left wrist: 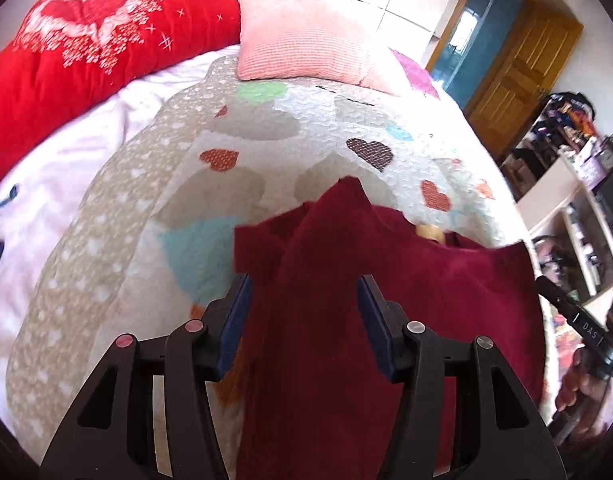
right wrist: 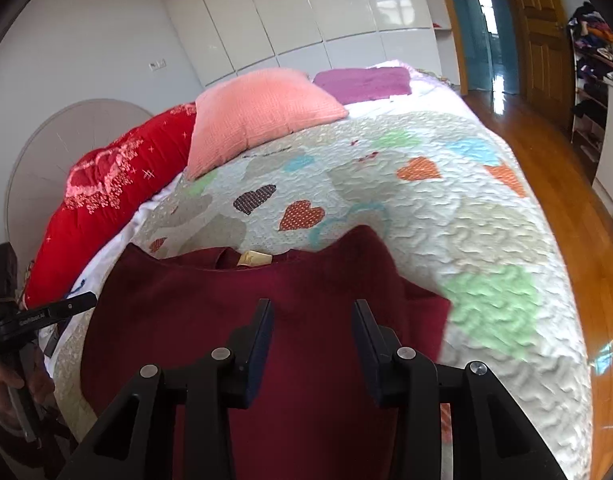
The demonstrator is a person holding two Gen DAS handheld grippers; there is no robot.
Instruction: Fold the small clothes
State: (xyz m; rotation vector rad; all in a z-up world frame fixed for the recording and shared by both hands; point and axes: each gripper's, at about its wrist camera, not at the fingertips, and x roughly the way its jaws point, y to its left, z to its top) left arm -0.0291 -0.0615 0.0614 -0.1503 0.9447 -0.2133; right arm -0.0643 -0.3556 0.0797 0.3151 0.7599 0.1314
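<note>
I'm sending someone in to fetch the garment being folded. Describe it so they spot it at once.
Start at the bed covered by a pale quilted bedspread with coloured hearts. On its near end lies the dark maroon fabric garment, with a small yellow label at its neckline. The bright red embroidered quilt and salmon-pink ribbed cushion lie further back; only this garment is deep wine-coloured and plain.

The letters "DAS" are printed in white on the right gripper (left wrist: 590, 334). A small white inscription is carried by the left gripper (right wrist: 38, 314). It is too blurred to be read.
</note>
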